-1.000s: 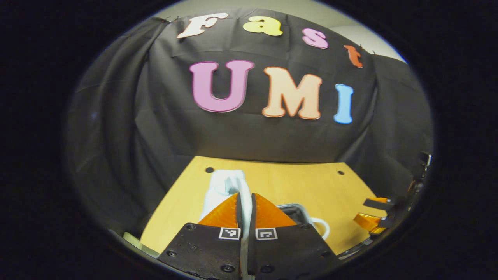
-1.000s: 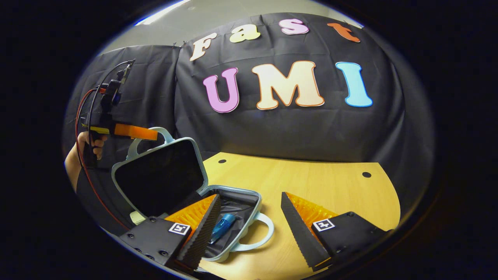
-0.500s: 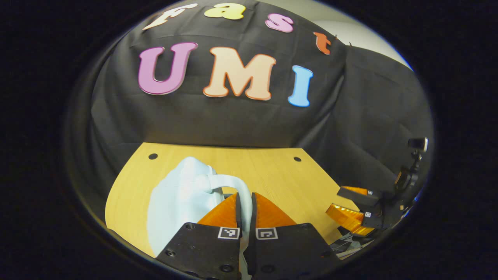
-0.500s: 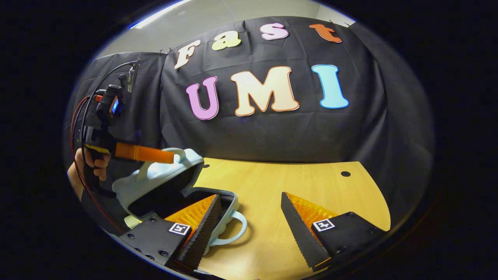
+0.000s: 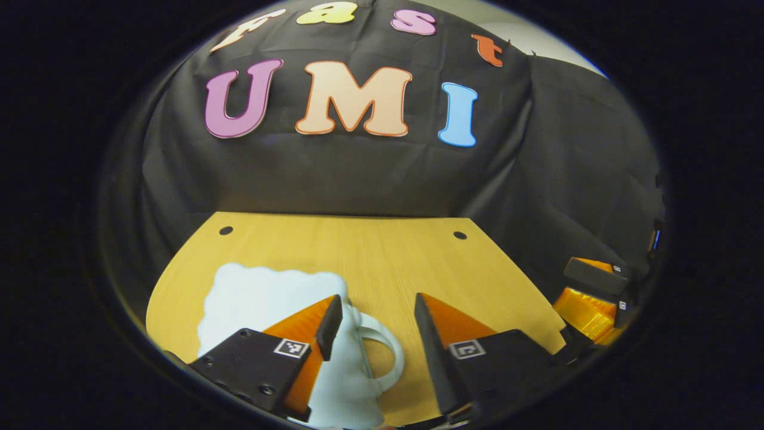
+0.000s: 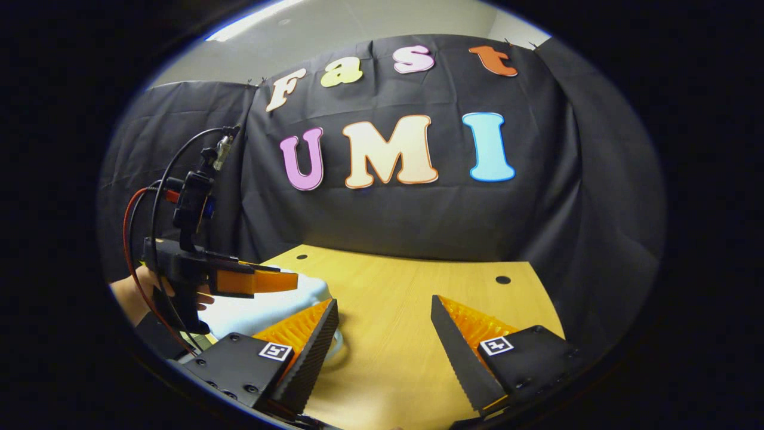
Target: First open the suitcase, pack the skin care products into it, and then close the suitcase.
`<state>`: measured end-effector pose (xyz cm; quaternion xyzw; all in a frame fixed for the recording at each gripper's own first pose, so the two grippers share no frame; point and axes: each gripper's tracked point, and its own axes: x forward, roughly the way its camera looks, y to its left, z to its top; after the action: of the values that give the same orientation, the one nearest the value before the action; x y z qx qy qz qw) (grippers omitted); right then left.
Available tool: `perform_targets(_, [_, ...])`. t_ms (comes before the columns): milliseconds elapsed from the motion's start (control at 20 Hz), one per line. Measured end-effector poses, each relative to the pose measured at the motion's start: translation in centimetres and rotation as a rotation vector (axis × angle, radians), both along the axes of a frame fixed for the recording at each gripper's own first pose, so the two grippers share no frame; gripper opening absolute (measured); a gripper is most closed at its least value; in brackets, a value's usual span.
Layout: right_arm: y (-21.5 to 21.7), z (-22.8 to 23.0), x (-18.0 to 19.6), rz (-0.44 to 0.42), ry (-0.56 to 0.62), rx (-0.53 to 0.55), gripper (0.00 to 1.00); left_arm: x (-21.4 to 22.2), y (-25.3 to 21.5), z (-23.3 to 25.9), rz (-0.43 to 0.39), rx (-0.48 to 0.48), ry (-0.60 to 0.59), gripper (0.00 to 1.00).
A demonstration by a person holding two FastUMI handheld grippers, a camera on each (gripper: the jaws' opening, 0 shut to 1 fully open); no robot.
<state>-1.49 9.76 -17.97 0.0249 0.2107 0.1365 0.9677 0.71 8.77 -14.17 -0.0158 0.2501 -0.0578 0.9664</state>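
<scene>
I see the pale blue hard-shell suitcase (image 5: 262, 298) lying closed on the wooden table (image 5: 370, 251); its handle sits between my left gripper (image 5: 373, 310)'s wide-open, empty jaws. My right gripper (image 6: 385, 322) gapes empty too.

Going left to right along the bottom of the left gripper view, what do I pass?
Suitcase → its handle → bare table → the right gripper at the far right edge.
</scene>
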Motion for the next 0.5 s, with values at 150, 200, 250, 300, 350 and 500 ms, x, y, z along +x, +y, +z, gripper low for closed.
perform_targets(150, [-1.2, 2.5, 1.2, -0.005, -0.062, 0.022, 0.98, -0.3, -0.3, 1.9, 0.092, 0.001, -0.082, 0.96])
perform_targets(200, [-1.4, 3.5, 1.7, -0.014, -0.085, 0.031, 0.98, -0.4, 0.0, 2.8, 0.122, 0.007, -0.113, 0.96])
perform_targets(250, [-1.5, 4.5, 2.1, -0.025, -0.113, 0.041, 0.98, -0.5, 0.2, 3.6, 0.146, 0.017, -0.147, 0.96])
perform_targets(300, [-1.6, 5.6, 2.6, -0.04, -0.146, 0.045, 0.98, -0.5, 0.7, 4.8, 0.167, 0.032, -0.186, 0.96])
perform_targets(350, [-1.7, 6.8, 3.1, -0.057, -0.184, 0.047, 0.98, -0.5, 1.3, 5.9, 0.187, 0.057, -0.225, 0.96])
perform_targets(500, [-1.8, 10.3, 4.7, -0.121, -0.296, 0.038, 0.97, -0.4, 2.5, 9.0, 0.205, 0.131, -0.316, 0.95])
